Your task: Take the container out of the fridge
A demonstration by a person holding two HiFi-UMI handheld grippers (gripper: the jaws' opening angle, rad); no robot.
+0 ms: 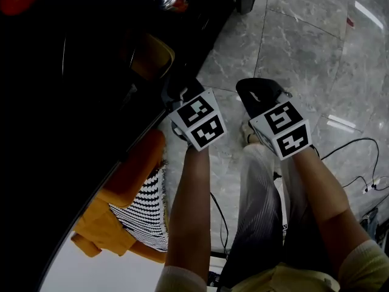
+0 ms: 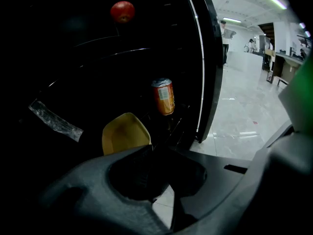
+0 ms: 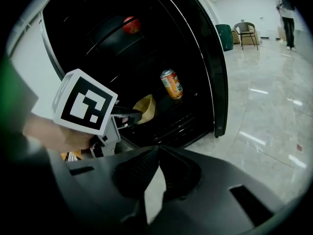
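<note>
Two bare forearms (image 1: 188,212) reach down over pale trouser legs, each ending in a gripper with its marker cube, so two grippers in all. Beside the left forearm lies one orange padded thing (image 1: 124,181) with a black-and-white patterned part.

The right gripper (image 3: 157,150) hangs over the grey tiled floor (image 1: 292,41), outside the fridge (image 3: 215,82). Its jaws are clenched tip to tip with nothing between them.

The left gripper (image 1: 175,93) points into the dark open fridge. Its jaws are drawn together too, and the near rim of the one yellow container (image 2: 124,133) runs in just where the tips meet, so they look pinched on that rim.

The container sits low in the fridge, at the front, tilted so its open mouth faces upward and back toward the left gripper. It is rounded and about as wide as it is tall, so no long axis shows.

Behind it and to its right stands one orange can (image 2: 164,97), upright. Farthest in, on a higher shelf, rests one red round fruit (image 2: 122,11).
</note>
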